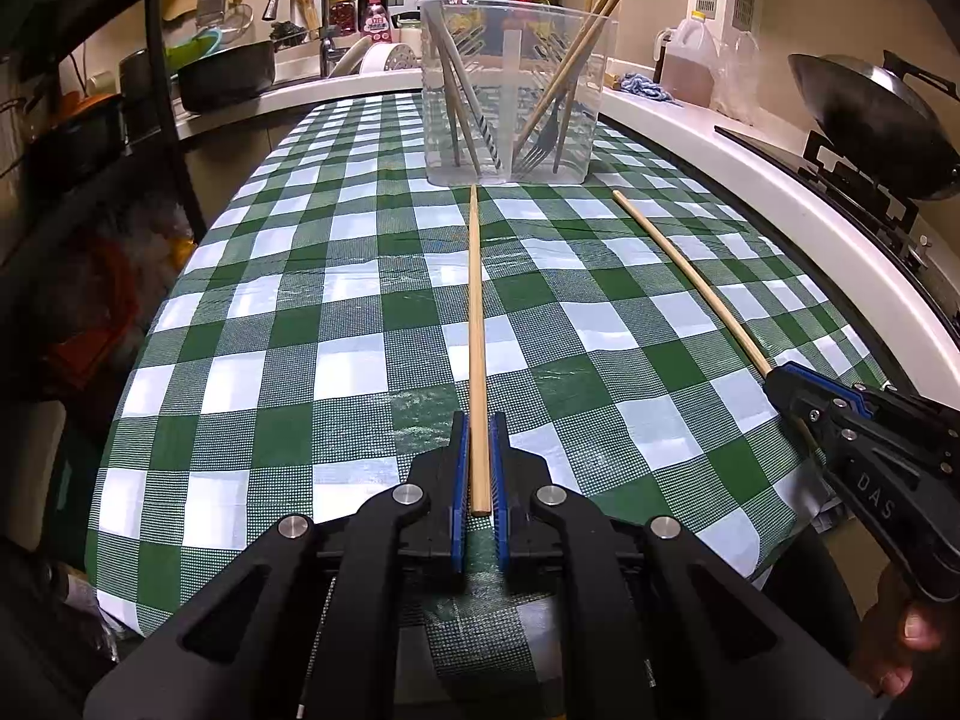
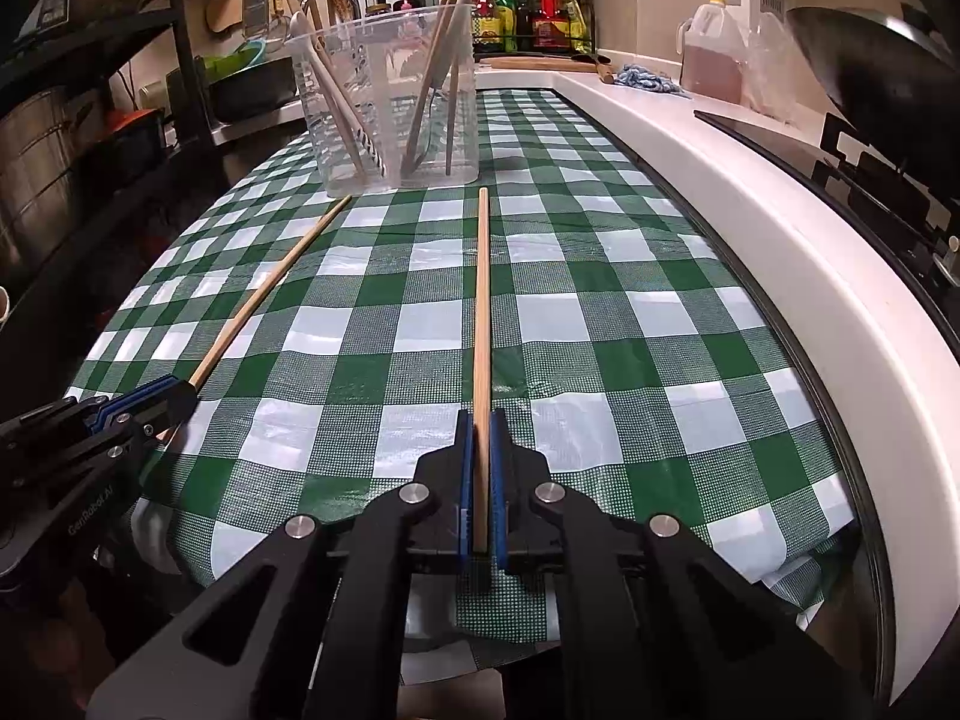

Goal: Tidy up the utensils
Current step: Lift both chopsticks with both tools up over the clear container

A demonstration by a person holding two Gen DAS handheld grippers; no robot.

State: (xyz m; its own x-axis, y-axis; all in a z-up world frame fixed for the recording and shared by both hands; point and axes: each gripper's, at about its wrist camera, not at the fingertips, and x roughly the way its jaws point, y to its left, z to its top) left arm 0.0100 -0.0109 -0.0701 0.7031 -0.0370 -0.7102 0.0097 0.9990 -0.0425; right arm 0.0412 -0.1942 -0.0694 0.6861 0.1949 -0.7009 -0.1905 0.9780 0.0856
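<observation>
My left gripper [image 1: 479,420] is shut on a long wooden chopstick [image 1: 476,324] that points toward a clear plastic utensil holder [image 1: 516,93] at the table's far end. The holder has two compartments with chopsticks, a fork and spoons in them. My right gripper [image 2: 480,417] is shut on a second wooden chopstick [image 2: 482,312], also pointing at the holder [image 2: 390,102]. Each gripper shows in the other's view: the right gripper [image 1: 780,375] with its chopstick [image 1: 690,276], the left gripper [image 2: 180,387] with its chopstick [image 2: 270,288]. Both sticks lie low over the green checked tablecloth [image 1: 300,360].
A white counter [image 2: 750,192] runs along the right with a stove and a dark wok [image 1: 876,120], an oil jug [image 1: 690,60] and a blue cloth. A sink with a tap [image 1: 300,6], a black pan and a dark shelf rack [image 1: 90,90] stand at the left.
</observation>
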